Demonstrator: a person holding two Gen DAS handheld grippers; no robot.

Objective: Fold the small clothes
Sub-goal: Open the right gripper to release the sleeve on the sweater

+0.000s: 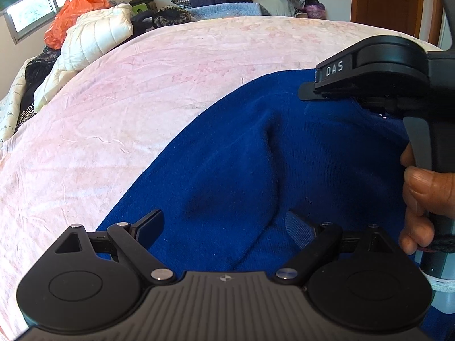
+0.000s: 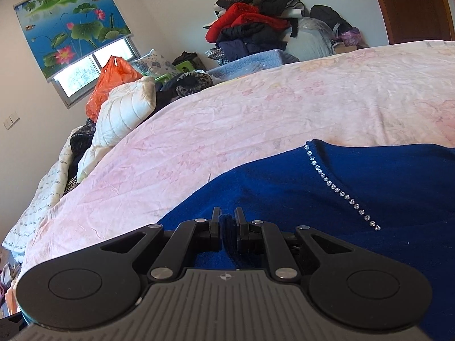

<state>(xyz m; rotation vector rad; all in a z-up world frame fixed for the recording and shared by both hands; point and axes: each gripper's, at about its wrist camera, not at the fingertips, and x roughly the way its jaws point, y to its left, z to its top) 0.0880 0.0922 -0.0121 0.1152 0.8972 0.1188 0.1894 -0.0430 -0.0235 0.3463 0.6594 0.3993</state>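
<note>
A blue knit sweater (image 1: 241, 156) lies on the pink bedspread (image 1: 128, 99), with a raised fold running down its middle. My left gripper (image 1: 224, 226) hovers over the sweater with its fingers wide open and nothing between them. In the right wrist view the same sweater (image 2: 369, 199) shows a line of rhinestones (image 2: 341, 193) along its neckline. My right gripper (image 2: 227, 221) is shut on a pinch of the sweater's blue fabric. The right gripper's body (image 1: 378, 71) appears at the right of the left wrist view, held by a hand (image 1: 421, 199).
A white quilted jacket (image 1: 93, 42) and an orange plastic bag (image 1: 74, 14) sit at the bed's far left edge. A pile of clothes (image 2: 250, 31) is stacked against the far wall. A wooden door (image 1: 386, 0) stands at the right.
</note>
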